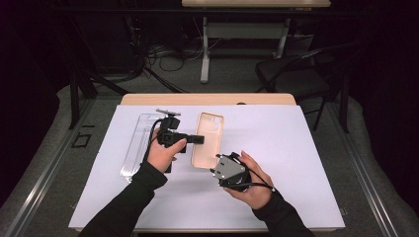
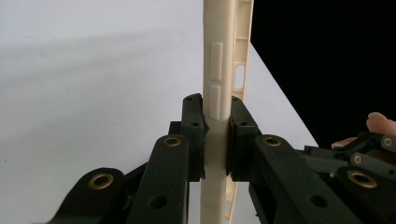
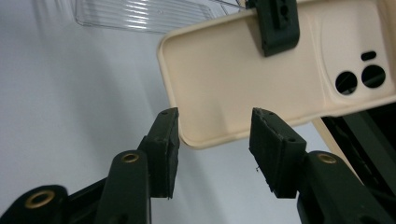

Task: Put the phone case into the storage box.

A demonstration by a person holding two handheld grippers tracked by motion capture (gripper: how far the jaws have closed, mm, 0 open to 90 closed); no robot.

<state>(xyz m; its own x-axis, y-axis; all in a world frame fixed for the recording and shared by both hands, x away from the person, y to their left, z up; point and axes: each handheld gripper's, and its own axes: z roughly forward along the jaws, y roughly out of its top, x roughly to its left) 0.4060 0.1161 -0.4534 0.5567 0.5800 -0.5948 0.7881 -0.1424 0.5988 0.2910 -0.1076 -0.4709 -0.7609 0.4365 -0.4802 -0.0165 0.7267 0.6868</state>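
Left hand (image 1: 160,154): forearm enters from the bottom left of the high view and runs up and to the right, sleeve to the wrist. The hand wraps the left gripper (image 1: 197,138) from below, with the gripper body level over the table (image 1: 296,163) and its jaws pointing right. The jaws are clamped on the long edge of the case (image 1: 207,140). In the left gripper view the case (image 2: 215,93) stands edge-on between the two pads, its side buttons just above the grip, both pads pressed to it.

Right hand (image 1: 252,180): forearm enters from the bottom right and angles up and to the left. The hand cups the right gripper (image 1: 223,163) from beneath, grey plate on top, fingers curled round the body. The gripper sits at the near right corner of the case, pointing toward it. In the right gripper view its jaws stand parted, with a clear gap between the pads; the rounded corner of the case (image 3: 261,79) lies beyond and between them, not touched by either pad. The left gripper's jaw shows at the case's far edge in that view.

Case: beige, lying over the white sheet at the table's middle, camera cutouts at the far end in the high view. Whether it rests on the sheet or is lifted off it cannot be told.

Tray (image 1: 138,143): clear, ribbed, on the sheet left of the left hand, partly under it.
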